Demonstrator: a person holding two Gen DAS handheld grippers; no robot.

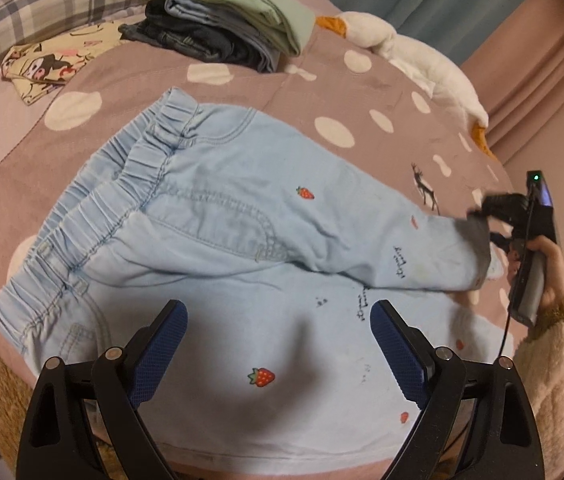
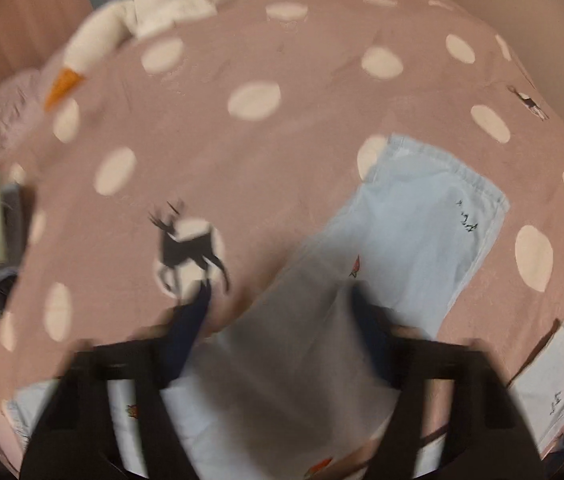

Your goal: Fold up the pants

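Small light-blue pants (image 1: pixel 218 216) with strawberry prints lie flat on the pink dotted bedcover (image 1: pixel 361 92). The elastic waistband (image 1: pixel 94 208) is at the left and both legs run to the right. My left gripper (image 1: pixel 278 344) hovers open and empty above the near leg. My right gripper (image 1: pixel 485 224) is at the hem of the far leg. In the blurred right wrist view the leg (image 2: pixel 413 236) runs forward between the spread fingers of the right gripper (image 2: pixel 278 300), which looks open.
A stack of folded clothes (image 1: pixel 226 20) sits at the back of the bed, with a cartoon-print cloth (image 1: pixel 54 64) and a plaid pillow (image 1: pixel 42 4) to its left. A white plush toy (image 1: pixel 421 56) lies at the back right. The bed edge is near me.
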